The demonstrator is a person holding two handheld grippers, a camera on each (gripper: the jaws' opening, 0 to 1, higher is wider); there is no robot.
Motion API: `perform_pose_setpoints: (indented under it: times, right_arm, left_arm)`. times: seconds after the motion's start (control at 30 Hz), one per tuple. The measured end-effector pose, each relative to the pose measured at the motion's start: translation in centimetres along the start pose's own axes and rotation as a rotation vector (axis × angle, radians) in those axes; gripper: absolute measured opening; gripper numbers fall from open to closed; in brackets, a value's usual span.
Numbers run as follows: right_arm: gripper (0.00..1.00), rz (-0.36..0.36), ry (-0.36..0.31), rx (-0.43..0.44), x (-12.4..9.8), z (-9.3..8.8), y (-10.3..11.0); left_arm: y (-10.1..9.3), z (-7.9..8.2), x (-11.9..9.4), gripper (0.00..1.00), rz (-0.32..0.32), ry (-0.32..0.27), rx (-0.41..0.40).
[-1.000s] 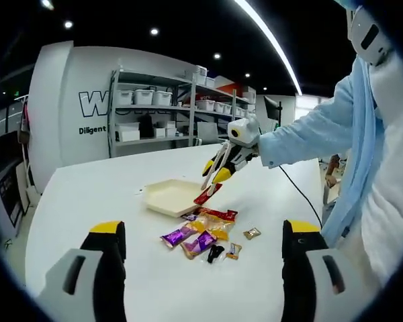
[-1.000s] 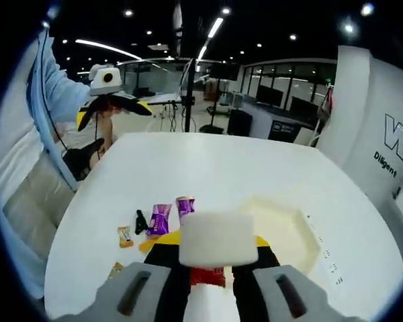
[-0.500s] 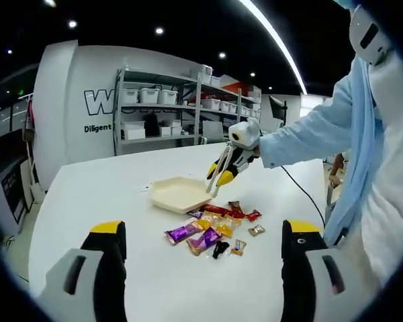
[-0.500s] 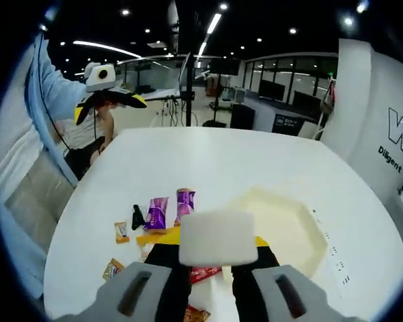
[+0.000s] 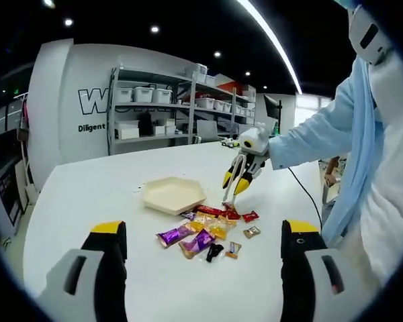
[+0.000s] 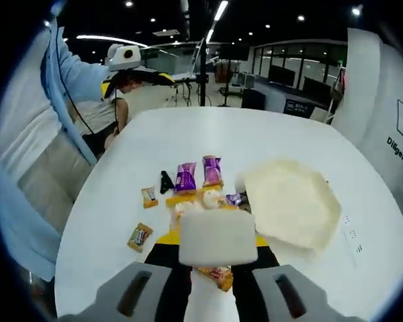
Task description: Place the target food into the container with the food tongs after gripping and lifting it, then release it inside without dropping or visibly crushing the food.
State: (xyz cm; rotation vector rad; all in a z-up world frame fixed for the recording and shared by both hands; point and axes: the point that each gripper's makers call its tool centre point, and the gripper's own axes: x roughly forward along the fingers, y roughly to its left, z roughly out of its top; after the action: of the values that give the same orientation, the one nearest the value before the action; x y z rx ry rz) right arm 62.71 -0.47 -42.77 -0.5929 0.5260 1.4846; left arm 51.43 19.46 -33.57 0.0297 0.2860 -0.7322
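Wall lettering: a large "W" and below it "Diligent", both cut off, readable in both views. Wrapper printing too small to read.

Left gripper [image 5: 200, 268]: jaws wide apart, nothing between them, well short of the wrapped snacks [image 5: 203, 231], which lie ahead on the white surface [image 5: 87, 201]. The cream hexagonal container [image 5: 172, 195] sits just beyond the pile.

Right gripper [image 5: 236, 188]: reaches in from the right, its food tongs [image 5: 230, 194] pointing down at the far end of the pile by a red packet [image 5: 250, 217]; cannot tell its state.

Right gripper view: 2 purple packets [image 6: 198, 176] ahead, container [image 6: 292, 204] to the right, a white block hiding the tong tips.

Left gripper view: grey shelving with white bins [image 5: 144, 95].
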Motion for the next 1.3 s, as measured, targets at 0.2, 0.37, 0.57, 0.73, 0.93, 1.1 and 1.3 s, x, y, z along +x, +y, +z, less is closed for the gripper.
perform_pose_setpoints:
  times: [0.2, 0.37, 0.57, 0.73, 0.93, 1.1, 1.3]
  right_arm:
    - [0.15, 0.033, 0.054, -0.096, -0.3, -1.3, 0.9]
    - [0.15, 0.062, 0.072, -0.170, -0.1, -1.6, 1.2]
    - [0.15, 0.086, 0.088, -0.212, 0.1, -1.8, 1.0]
    - [0.15, 0.127, 0.116, -0.278, 0.3, -2.1, 1.2]
    - [0.15, 0.176, 0.144, -0.375, 0.7, -2.3, 1.2]
    - [0.16, 0.216, 0.142, -0.425, 0.9, -1.6, 1.0]
    - [0.16, 0.291, 0.177, -0.483, 1.3, -1.9, 1.5]
  left_arm:
    - [-0.4, 0.1, 0.1, 0.92, -0.005, 0.005, 0.005]
    - [-0.6, -0.2, 0.1, 0.92, 0.000, 0.016, 0.001]
    - [-0.6, -0.1, 0.1, 0.92, 0.013, 0.017, 0.001]
    - [-0.6, -0.1, 0.3, 0.91, 0.021, 0.019, -0.002]
    - [-0.7, -0.2, 0.4, 0.91, 0.029, 0.023, -0.008]
    - [-0.4, -0.1, 0.1, 0.90, 0.047, 0.023, -0.014]
    - [-0.2, 0.0, -0.2, 0.89, 0.062, 0.022, -0.017]
